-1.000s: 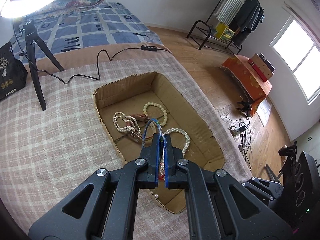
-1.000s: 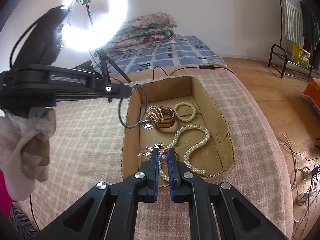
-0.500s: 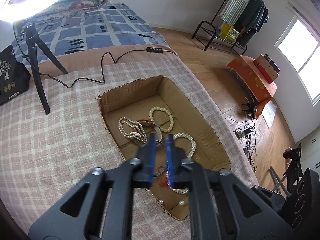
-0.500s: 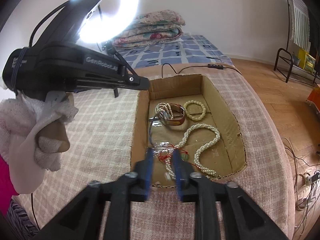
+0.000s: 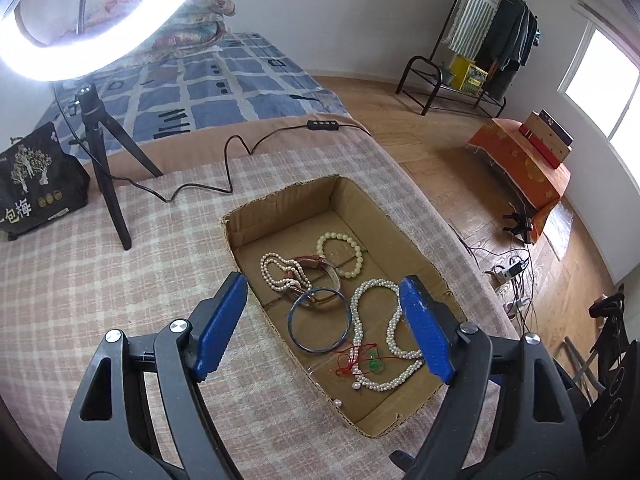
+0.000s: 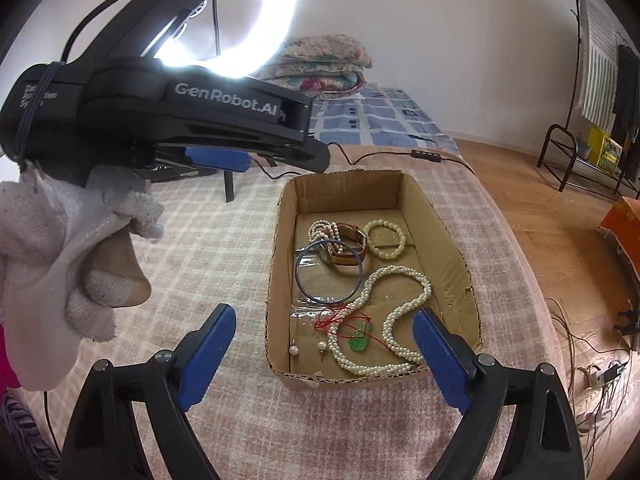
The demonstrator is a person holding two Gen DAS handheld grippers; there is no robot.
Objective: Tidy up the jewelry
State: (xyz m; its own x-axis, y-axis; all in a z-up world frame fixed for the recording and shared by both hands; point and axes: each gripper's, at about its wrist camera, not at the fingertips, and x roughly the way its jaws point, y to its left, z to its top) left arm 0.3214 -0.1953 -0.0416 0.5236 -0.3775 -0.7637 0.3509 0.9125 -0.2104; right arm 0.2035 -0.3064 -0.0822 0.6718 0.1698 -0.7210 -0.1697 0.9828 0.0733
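Observation:
A shallow cardboard box (image 5: 404, 232) (image 6: 448, 236) lies on a checked blanket and holds the jewelry. Inside lie a blue bangle (image 5: 319, 320) (image 6: 329, 274), a long pearl necklace (image 5: 394, 344) (image 6: 404, 308), a bead bracelet (image 5: 341, 249) (image 6: 386, 238), a small pearl strand on a brown watch (image 5: 298, 276) (image 6: 344, 240), a red cord with a green pendant (image 5: 370, 362) (image 6: 354, 334) and pearl earrings (image 6: 308, 347). My left gripper (image 5: 326, 330) is open and empty above the box's near end. My right gripper (image 6: 324, 360) is open and empty over the box's front edge.
A ring light on a black tripod (image 5: 106, 176) stands on the blanket left of the box, its cable (image 5: 228, 168) running behind the box. A black printed bag (image 5: 32, 184) sits at far left. The blanket's edge drops to a wooden floor (image 5: 460, 184) on the right.
My left gripper opened and let the blue bangle drop into the box. My right gripper opened too. Both have pulled back from the box.

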